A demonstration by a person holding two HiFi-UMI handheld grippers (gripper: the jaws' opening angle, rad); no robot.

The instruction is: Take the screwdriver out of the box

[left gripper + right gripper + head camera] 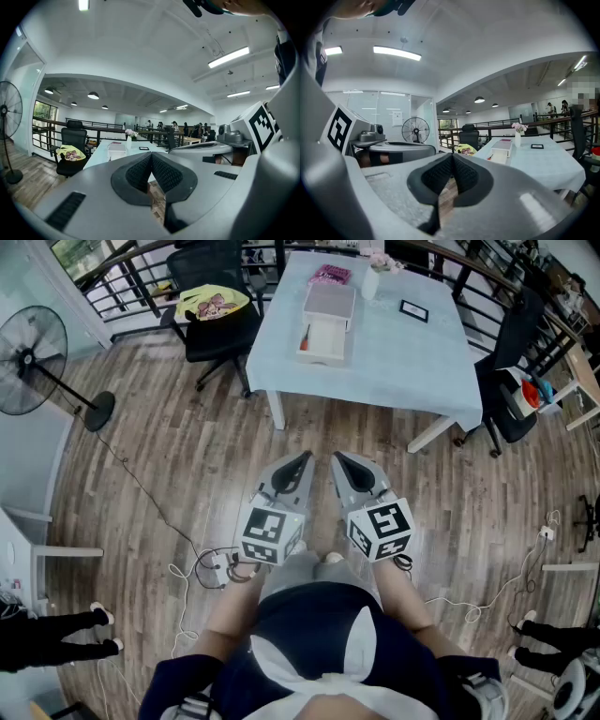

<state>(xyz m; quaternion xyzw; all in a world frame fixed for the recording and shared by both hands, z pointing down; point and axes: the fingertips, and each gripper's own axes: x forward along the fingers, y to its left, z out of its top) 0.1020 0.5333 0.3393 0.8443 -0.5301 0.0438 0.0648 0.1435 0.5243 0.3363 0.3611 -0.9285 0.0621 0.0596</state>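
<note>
An open white box (323, 334) lies on the light blue table (403, 362) far ahead, its lid part (330, 301) behind it. The screwdriver (305, 337) with a red handle lies in the box's left side. In the left gripper view the box (117, 151) is small and distant; in the right gripper view the box (501, 151) shows a bit of red, the screwdriver (491, 157). My left gripper (306, 458) and right gripper (337, 458) are held side by side over the wooden floor, well short of the table. Both are shut and hold nothing; the left gripper (151, 154) and right gripper (452, 155) pads meet.
A black chair with a yellow cloth (214, 306) stands left of the table, another chair (511, 381) at its right. A standing fan (33, 348) is at far left. A vase (372, 277), pink book (330, 275) and dark frame (413, 310) share the table. Cables (202, 568) trail across the floor.
</note>
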